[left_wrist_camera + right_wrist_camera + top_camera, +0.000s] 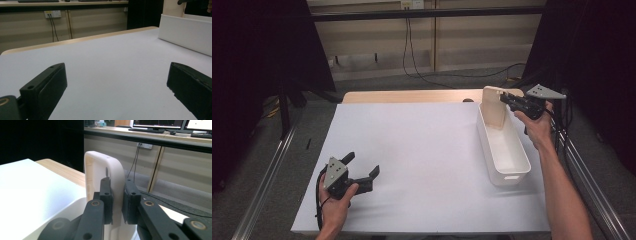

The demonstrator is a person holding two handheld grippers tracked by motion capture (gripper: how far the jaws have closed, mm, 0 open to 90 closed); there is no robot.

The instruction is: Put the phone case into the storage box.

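One white bin, long and narrow, sits on the right side of the one white-topped table, its long axis running away from the person, far end near the table's back edge. One cream lid stands upright at the bin's far end, lower part inside the bin, top edge rising above the rim. Two grippers, one per hand. Right gripper reaches in from the right at the bin's far end, jaws clamped on the lid's edge; in the right gripper view the lid sits squeezed between the two black pads, rounded top corner poking above them. Left gripper rests low over the near left part of the table, well apart from the bin, jaws spread wide with nothing between them; the left gripper view has bare table surface between the two jaws and the bin's side wall far off at upper right. One wooden strip of tabletop shows along the back edge.
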